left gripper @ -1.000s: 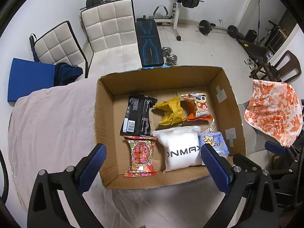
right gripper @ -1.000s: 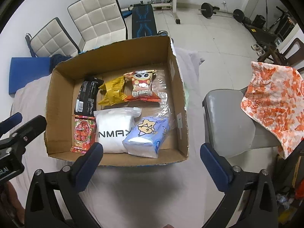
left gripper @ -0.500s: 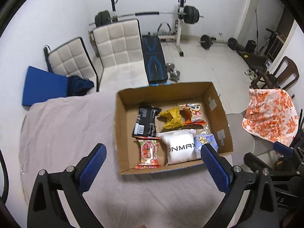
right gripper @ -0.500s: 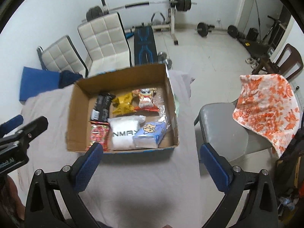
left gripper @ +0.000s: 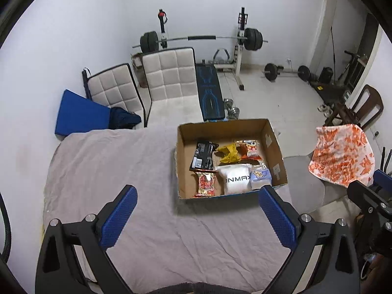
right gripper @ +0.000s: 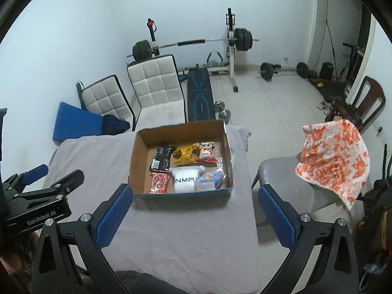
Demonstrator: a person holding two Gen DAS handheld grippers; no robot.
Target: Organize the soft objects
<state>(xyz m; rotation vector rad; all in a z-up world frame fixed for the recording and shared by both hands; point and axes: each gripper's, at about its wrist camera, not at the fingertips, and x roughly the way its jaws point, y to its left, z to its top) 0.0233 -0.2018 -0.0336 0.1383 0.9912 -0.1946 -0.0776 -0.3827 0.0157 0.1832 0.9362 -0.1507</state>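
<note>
A home gym room: a barbell (left gripper: 201, 38) on its rack, a bench (left gripper: 209, 93), dumbbells (left gripper: 231, 109) on the tiled floor, padded chairs (left gripper: 171, 78) by the white wall.

The white pack (left gripper: 236, 179) in the near row of the box (left gripper: 275, 152) carries black letters: "ONMAX" in the left wrist view, "NMAX" in the right wrist view, the start cut off. The left gripper (right gripper: 36, 196), seen at the left edge of the right wrist view, reads "GenRobot.AI". Print on the other packs is too small to read.
</note>
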